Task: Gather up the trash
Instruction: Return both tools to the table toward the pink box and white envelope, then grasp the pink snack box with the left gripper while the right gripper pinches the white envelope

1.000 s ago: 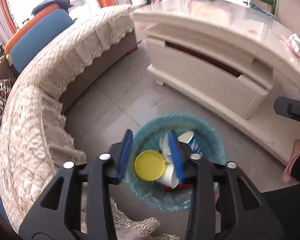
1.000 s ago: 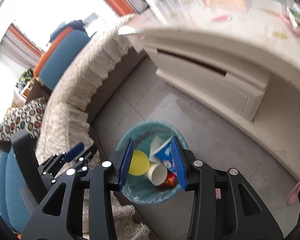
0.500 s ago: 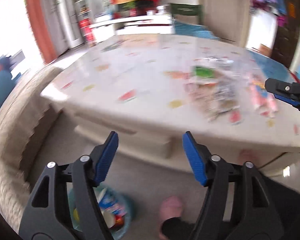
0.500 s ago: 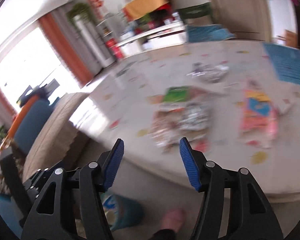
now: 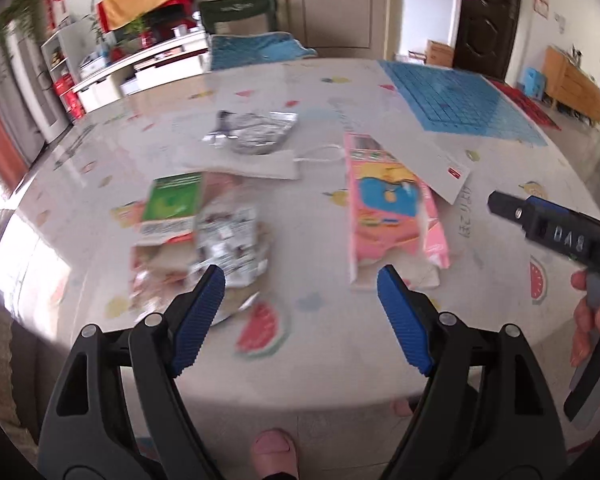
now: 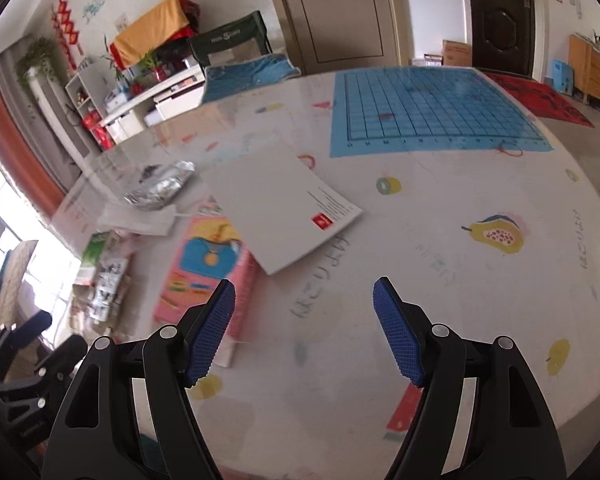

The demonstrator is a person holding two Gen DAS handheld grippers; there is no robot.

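Left gripper [image 5: 300, 300]: jaws wide open, nothing held. Crumpled wrapper pile [image 5: 220, 244] seen just past left blue pad, lower left of frame; long way runs up and down. Right gripper [image 6: 303, 312]: jaws wide open, nothing held. Pink packet [image 6: 204, 276] seen at left pad. Pile judged nearer left gripper.

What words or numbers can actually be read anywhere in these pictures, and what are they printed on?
"DAS": raised letters on the side of the right hand-held gripper, seen from the left camera.
White card: lines of fine print beside a red square, too small to read.
Tablecloth: grey handwritten-style characters, too blurred to read.
Green box: print blurred.
Pink package: print blurred.
Dark green chair back: pale logo, unreadable.
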